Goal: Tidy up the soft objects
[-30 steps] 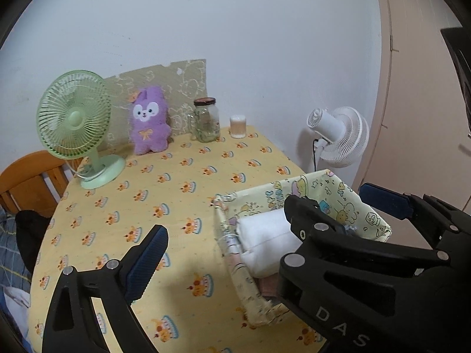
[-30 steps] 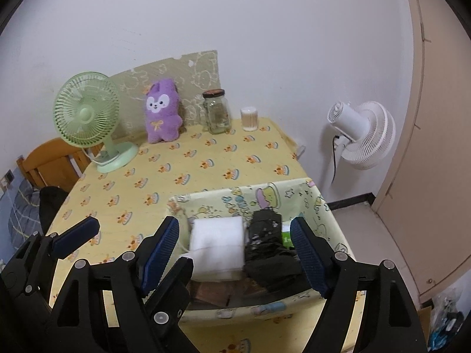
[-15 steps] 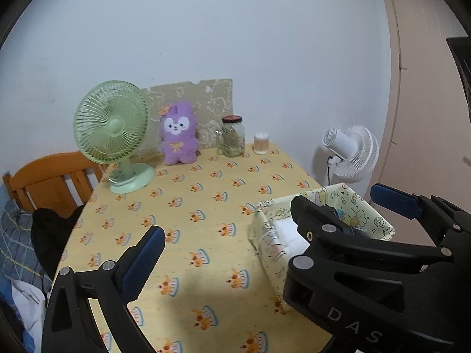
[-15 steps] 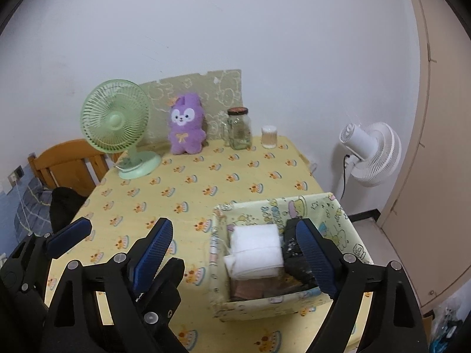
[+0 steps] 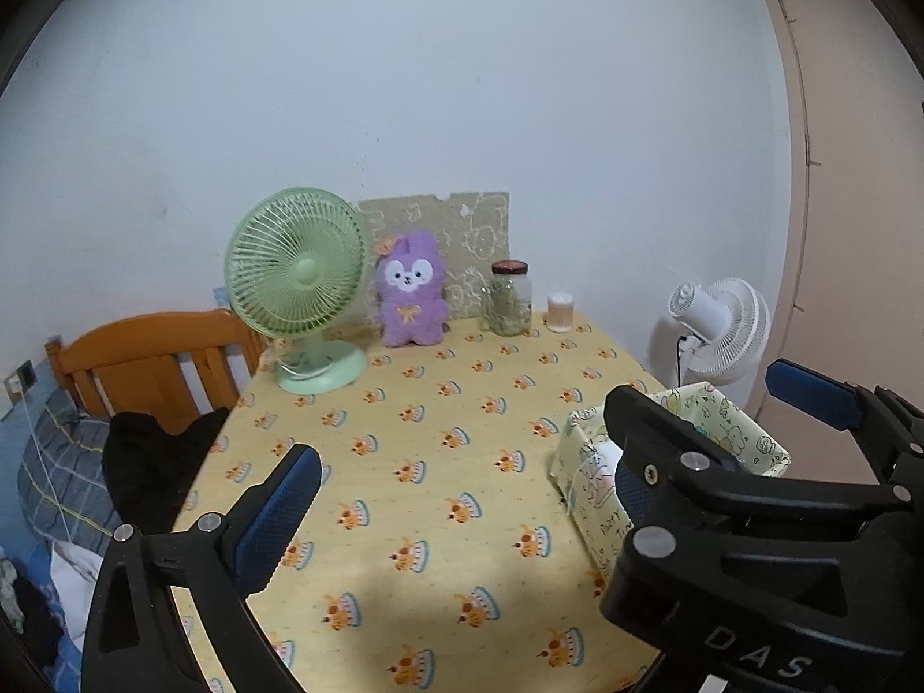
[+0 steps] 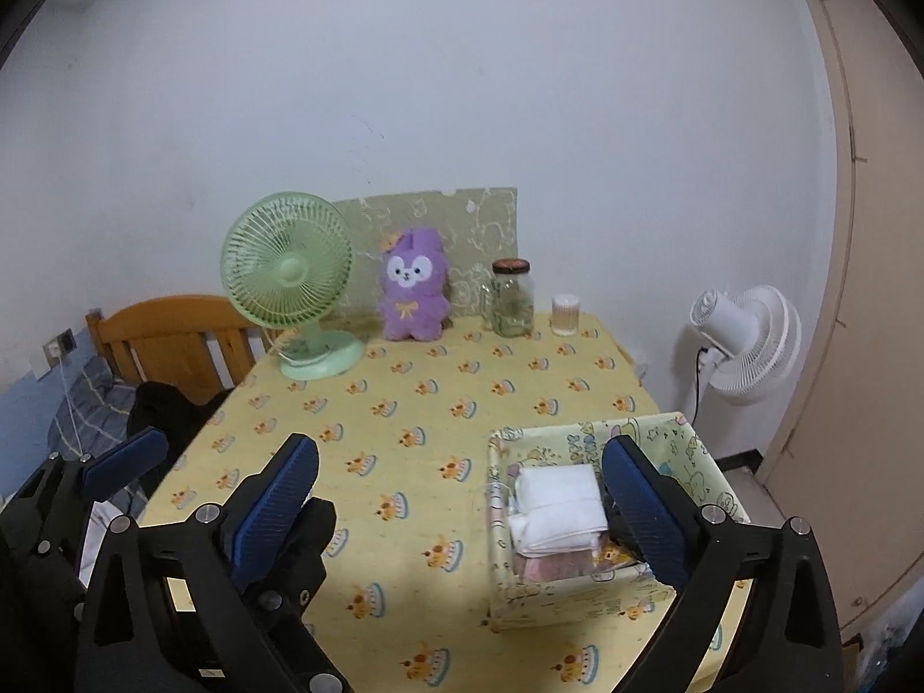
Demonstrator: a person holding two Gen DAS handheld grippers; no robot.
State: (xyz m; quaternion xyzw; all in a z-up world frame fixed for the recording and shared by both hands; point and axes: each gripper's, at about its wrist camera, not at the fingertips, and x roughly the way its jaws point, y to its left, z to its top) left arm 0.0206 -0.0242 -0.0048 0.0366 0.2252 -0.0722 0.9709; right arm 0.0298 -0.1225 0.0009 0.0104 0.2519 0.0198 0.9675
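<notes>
Yellow tablecloth (image 6: 439,404) bears a fabric bin (image 6: 589,600) holding folded white cloth (image 6: 557,511); both tools gape empty.

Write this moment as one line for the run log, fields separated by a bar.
left gripper: open, empty | right gripper: jaws just opened, empty | fabric box: holds folded white cloth, dark item | purple plush: upright at wall

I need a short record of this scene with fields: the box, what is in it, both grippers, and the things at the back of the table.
box: patterned fabric box, near right part of the table
contents: folded white cloth, dark item, pink item
left gripper: open, empty
right gripper: jaws just opening, empty
back row: green fan, purple plush, glass jar, small cup
</notes>
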